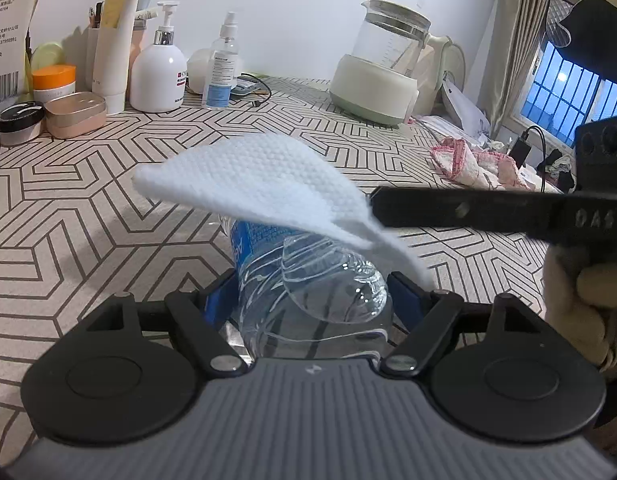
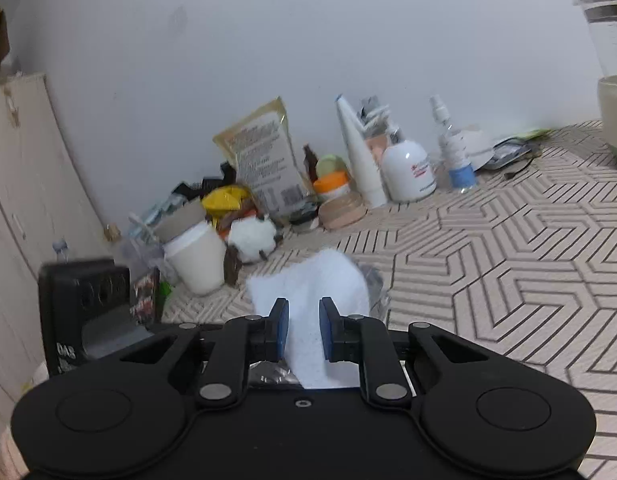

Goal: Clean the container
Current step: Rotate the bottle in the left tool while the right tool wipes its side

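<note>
The left claw (image 1: 310,292) is clamped on the bottle (image 1: 308,280): its blue pads (image 1: 404,292) press either side of the clear body, which lies along the fingers with its blue label toward the far end, above the table (image 1: 88,208). Whether any water is inside I cannot tell (the plastic is crinkled and glary).

The right claw (image 2: 304,320) has its jaws nearly together, pinching a white cloth (image 1: 260,176). From the left wrist view, the cloth spreads in the air over the bottle's far half, with one corner trailing down just beside the right pad.

Farther back, along the wall, stand:
- a white pump bottle (image 1: 158,76)
- a clear spray bottle (image 1: 220,72)
- an orange-lidded jar (image 1: 54,80)
- a shut pink tin (image 1: 76,114)

To the right, a glass kettle (image 1: 388,52) sits on a cream base, apparently empty.
</note>
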{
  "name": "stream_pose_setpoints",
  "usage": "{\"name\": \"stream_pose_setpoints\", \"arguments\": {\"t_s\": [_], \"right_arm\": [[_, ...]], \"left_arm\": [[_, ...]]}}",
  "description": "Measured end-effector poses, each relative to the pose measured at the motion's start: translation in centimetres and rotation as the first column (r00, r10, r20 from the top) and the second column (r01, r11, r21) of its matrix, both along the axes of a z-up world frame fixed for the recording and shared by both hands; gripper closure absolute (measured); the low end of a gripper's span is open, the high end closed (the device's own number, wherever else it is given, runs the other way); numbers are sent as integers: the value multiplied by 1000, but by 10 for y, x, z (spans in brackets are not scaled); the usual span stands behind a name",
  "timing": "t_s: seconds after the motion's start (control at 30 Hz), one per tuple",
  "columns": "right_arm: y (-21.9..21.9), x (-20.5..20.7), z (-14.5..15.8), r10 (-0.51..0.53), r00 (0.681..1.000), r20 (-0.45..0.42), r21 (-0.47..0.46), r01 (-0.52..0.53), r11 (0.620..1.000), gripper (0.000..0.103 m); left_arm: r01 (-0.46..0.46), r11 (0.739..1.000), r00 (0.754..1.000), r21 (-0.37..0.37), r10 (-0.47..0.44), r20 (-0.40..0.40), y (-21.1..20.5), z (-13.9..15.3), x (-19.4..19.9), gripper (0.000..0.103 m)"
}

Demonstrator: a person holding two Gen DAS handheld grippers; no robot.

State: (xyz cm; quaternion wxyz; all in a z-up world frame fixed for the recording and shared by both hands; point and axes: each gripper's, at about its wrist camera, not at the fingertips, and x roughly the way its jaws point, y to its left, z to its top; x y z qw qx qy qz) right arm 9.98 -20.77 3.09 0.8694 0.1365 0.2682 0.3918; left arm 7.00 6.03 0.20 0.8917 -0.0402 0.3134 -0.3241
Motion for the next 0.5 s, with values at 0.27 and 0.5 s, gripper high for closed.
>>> {"name": "stream_pose_setpoints", "arguments": {"t_s": [0.27, 0.5], "right_arm": [[11, 0, -9, 59, 996, -64, 49, -56, 997, 85], [5, 8, -15, 51, 994, -102, 66, -44, 997, 78]], "left_arm": [[-1, 1000, 1000, 11, 1, 6, -1, 0, -1, 23], [-2, 1000, 1000, 9, 2, 5, -1, 1, -1, 23]]}}
